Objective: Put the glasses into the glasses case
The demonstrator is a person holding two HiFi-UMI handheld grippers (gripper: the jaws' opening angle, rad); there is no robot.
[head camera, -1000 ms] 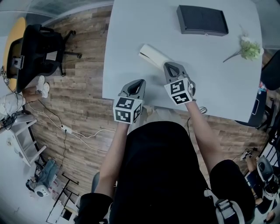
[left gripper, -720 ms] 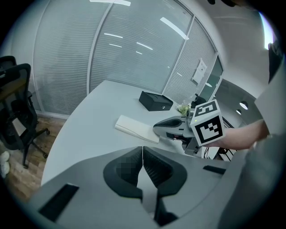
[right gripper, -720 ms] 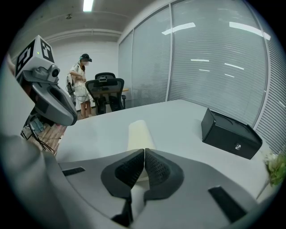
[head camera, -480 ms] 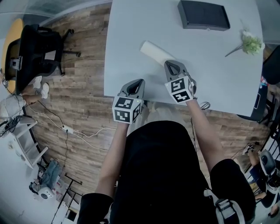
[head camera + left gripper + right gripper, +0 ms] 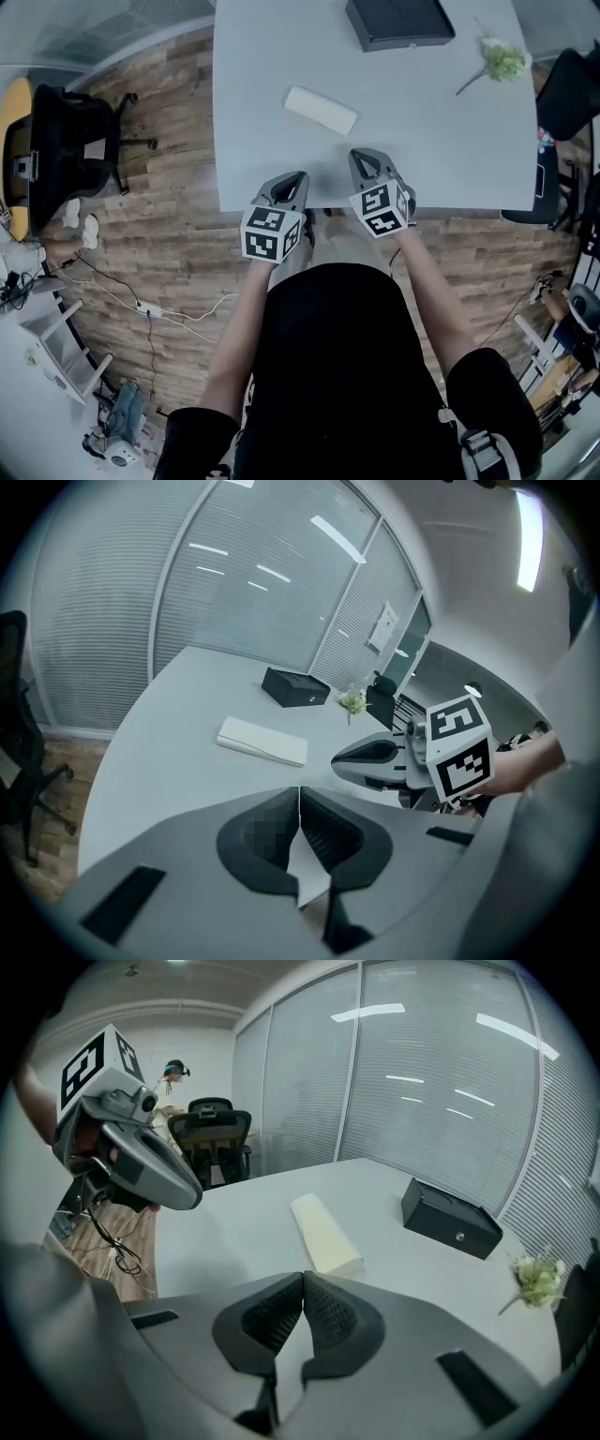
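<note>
A closed cream glasses case [image 5: 321, 110] lies on the white table [image 5: 450, 141], lengthwise across it; in the right gripper view the case [image 5: 325, 1233] is just beyond the jaws. No glasses show in any view. My left gripper [image 5: 298, 174] hangs over the table's near edge, its jaws [image 5: 299, 794] shut with nothing between them. To its right, my right gripper [image 5: 358, 153] is a short way in from the same edge, a little short of the case; its jaws [image 5: 304, 1279] are pressed together and empty. Each gripper shows in the other's view.
A black box [image 5: 400, 21] sits at the table's far side, and a small flower sprig [image 5: 497, 61] lies at the far right. A black office chair [image 5: 56, 155] stands on the wooden floor at the left. Cables run along the floor.
Both grippers have drawn back toward the table's near edge. The right gripper, which was almost at the case's end, now stands apart from it. The case has not moved on the table.
</note>
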